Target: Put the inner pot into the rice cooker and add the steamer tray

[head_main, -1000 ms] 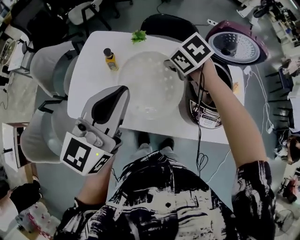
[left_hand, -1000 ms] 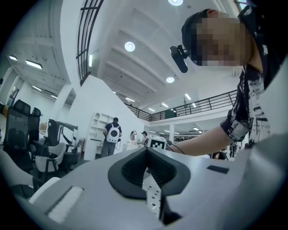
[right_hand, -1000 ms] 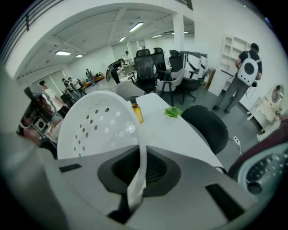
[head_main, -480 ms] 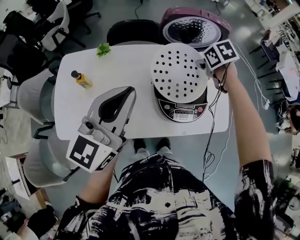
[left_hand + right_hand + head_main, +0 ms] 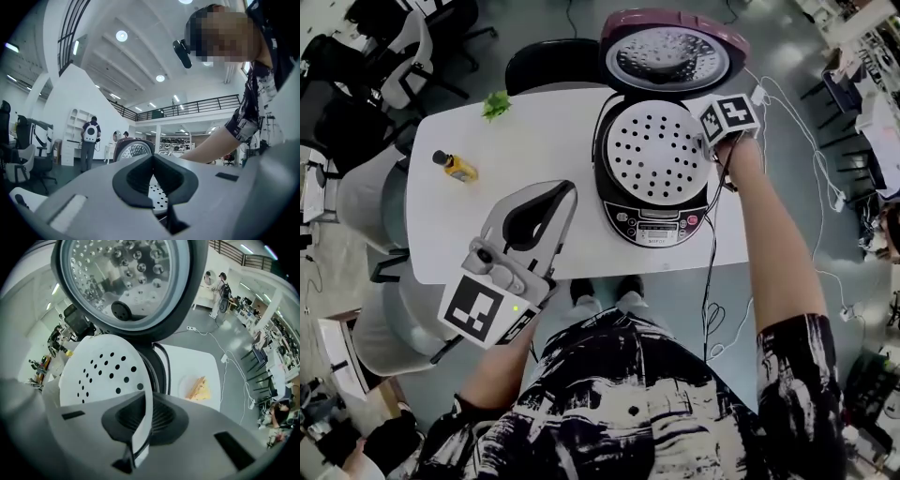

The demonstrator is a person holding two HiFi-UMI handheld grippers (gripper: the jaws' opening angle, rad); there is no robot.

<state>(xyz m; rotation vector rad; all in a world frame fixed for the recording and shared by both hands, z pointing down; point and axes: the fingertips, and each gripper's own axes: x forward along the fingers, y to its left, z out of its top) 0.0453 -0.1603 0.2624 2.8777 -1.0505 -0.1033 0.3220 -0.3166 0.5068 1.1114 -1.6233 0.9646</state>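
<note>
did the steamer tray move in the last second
Yes. The steamer tray, pinched by the right gripper, went right, from over the table onto the rice cooker's open top.

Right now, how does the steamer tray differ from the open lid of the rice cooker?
The steamer tray is flat white with dark holes; the lid is shiny metal inside, ringed by a maroon shell. The tray lies level over the rice cooker's mouth; the lid is swung open behind it. The right gripper is shut on the tray's rim; nothing holds the lid. Both are round and dotted.
</note>
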